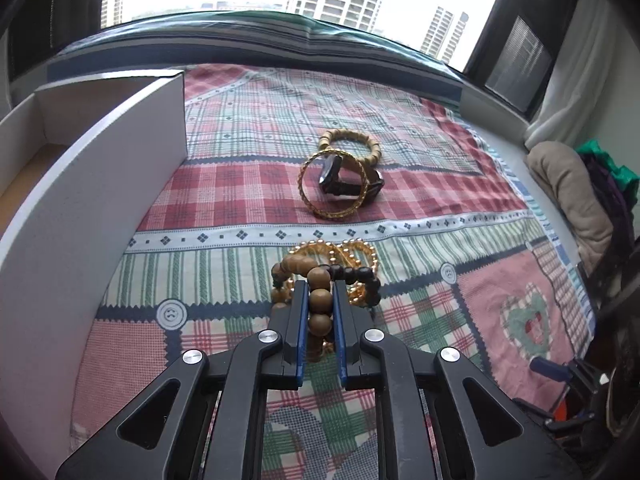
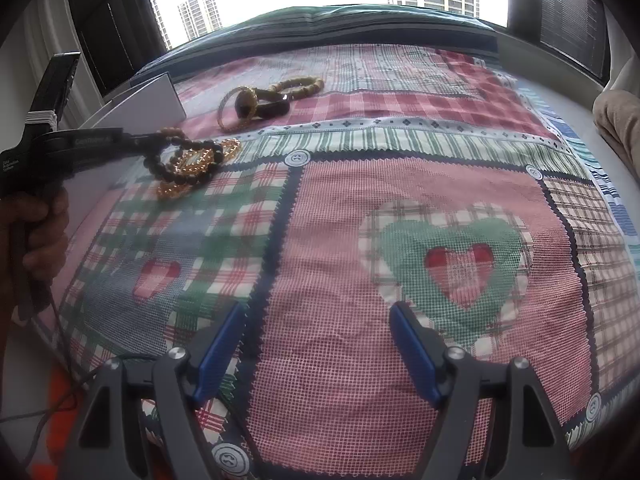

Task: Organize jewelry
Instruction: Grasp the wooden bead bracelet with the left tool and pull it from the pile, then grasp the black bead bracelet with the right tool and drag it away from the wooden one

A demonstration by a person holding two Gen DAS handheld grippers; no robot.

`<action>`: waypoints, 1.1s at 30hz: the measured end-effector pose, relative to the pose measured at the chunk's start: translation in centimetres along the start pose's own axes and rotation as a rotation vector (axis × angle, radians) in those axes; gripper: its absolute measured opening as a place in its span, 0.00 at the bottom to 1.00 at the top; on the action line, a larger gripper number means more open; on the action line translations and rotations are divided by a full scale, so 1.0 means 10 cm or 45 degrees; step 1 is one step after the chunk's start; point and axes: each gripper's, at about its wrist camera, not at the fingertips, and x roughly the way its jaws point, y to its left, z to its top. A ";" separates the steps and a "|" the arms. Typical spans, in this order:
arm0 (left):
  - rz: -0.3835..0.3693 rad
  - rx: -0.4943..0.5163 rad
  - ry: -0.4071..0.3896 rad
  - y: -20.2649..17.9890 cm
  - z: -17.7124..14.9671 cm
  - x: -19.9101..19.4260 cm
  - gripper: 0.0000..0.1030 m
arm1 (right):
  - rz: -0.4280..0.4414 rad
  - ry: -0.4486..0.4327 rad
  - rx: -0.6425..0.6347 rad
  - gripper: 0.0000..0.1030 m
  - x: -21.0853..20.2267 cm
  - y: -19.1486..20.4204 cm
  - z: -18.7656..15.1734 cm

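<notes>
A: Where's the bead bracelet?
B: Tan wooden bead bracelet [image 1: 320, 300] sits between the left gripper [image 1: 320, 286] fingers, which are closed onto it. It's on top of a pile: dark bead bracelet [image 1: 362, 276] and gold bead chain [image 1: 352, 250], touching each other, on the patchwork quilt [image 1: 248, 184].
A: Other pieces?
B: Farther off, second cluster: thin gold bangle [image 1: 334, 184] leaning over a black watch [image 1: 340, 180], with a tan ribbed bangle [image 1: 350, 148] just behind. Well apart from the near pile.
A: Box?
B: White box [image 1: 100, 200] at left, its wall beside the pile.
A: Right side?
B: Right gripper [image 2: 318, 316] is wide open, holding nothing, above the pink patch left of the green heart [image 2: 452, 264]. Right view shows the left gripper [image 2: 158, 140] at far left in a hand [image 2: 36, 236].
</notes>
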 end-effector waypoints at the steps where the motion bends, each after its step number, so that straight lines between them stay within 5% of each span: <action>1: -0.004 -0.007 -0.002 0.02 -0.03 -0.05 0.10 | 0.001 0.006 -0.001 0.74 0.01 0.01 0.00; 15: 0.093 -0.225 0.039 0.51 -0.73 -0.50 0.15 | 0.060 0.015 -0.155 0.74 0.01 0.34 0.13; 23: 0.157 -0.213 -0.008 0.49 -0.84 -0.61 0.33 | 0.403 0.061 -0.299 0.74 0.34 0.92 0.73; 30: 0.221 -0.241 -0.058 0.50 -0.89 -0.70 0.52 | 0.333 0.151 -0.455 0.36 0.99 1.49 0.86; 31: 0.233 -0.240 -0.060 0.50 -0.90 -0.71 0.55 | 0.303 0.117 -0.494 0.18 0.98 1.52 0.84; 33: 0.244 -0.239 -0.060 0.51 -0.92 -0.72 0.56 | 0.285 0.121 -0.504 0.12 0.95 1.49 0.79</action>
